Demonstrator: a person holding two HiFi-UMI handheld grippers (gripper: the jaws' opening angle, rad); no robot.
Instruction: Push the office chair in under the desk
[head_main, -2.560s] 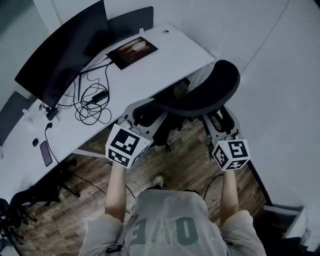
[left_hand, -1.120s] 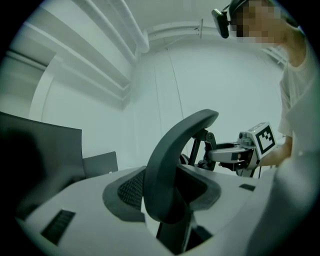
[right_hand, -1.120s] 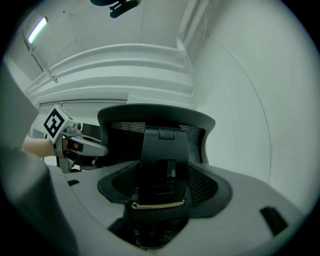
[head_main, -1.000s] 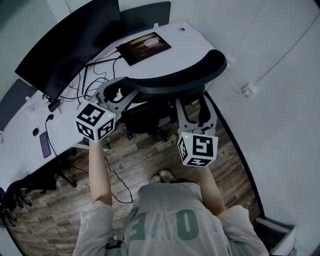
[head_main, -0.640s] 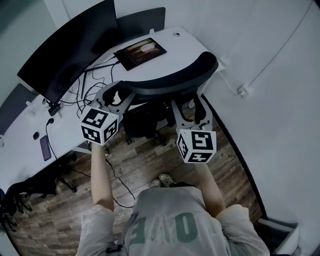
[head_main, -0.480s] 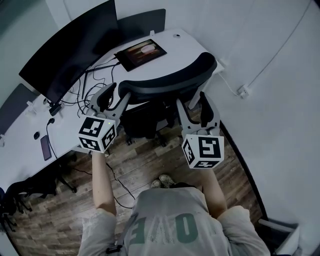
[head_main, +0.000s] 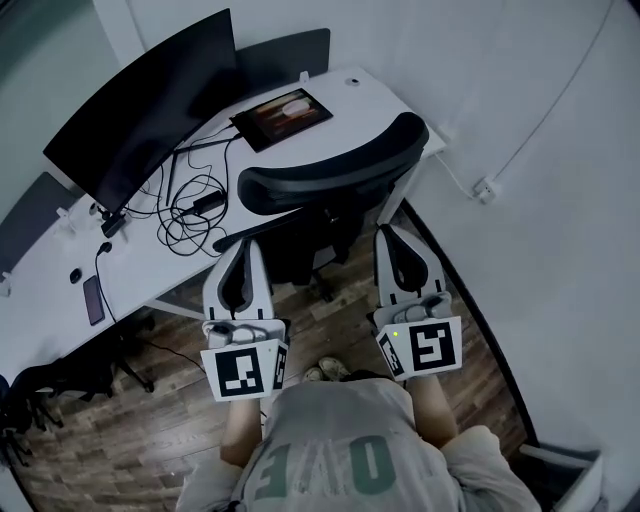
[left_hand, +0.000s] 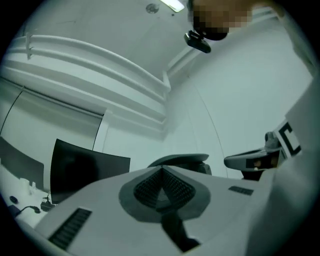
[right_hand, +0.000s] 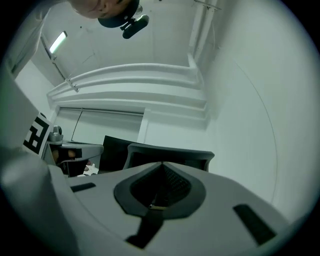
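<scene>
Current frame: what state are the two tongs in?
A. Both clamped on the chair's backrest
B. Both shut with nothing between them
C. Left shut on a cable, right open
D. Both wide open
B: in their own views the left tongs and right tongs each show tips pressed together and empty, with the office chair backrest lying beyond them.

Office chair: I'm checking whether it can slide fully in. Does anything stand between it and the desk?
Nothing visible does. In the head view the office chair already has its backrest at the edge of the desk. The space under the desk is hidden.
</scene>
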